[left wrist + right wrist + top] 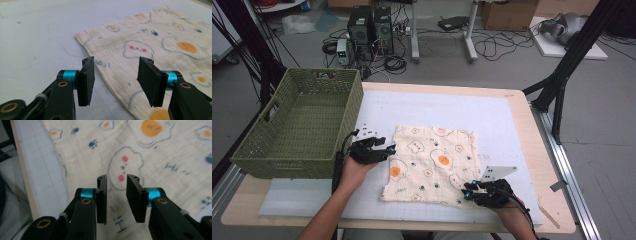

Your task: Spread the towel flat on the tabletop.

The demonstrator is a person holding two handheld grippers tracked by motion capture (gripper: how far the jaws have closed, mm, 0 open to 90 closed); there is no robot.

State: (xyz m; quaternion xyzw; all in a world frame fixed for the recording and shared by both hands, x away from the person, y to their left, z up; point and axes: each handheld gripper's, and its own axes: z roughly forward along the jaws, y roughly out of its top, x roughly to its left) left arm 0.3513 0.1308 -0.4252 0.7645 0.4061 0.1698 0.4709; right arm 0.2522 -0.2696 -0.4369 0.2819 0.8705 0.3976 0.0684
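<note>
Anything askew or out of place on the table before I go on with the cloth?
Nothing serious. The egg-print cloth lies flat but slightly skewed to the mat grid, its edges a little wavy. The green basket overhangs the table's left edge. Both grippers, left and right, are open and empty.

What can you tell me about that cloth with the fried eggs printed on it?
The cloth is a cream, roughly square piece of thin, crinkly fabric, gauze-like by its look, printed with fried eggs, small clouds with pink cheeks and blue paw marks. It lies spread flat, slightly wrinkled, on the white mat near the table's front edge, right of the green basket. The left claw hovers open at its left edge, and the right claw is open over its near right corner. Neither grips it.
</note>
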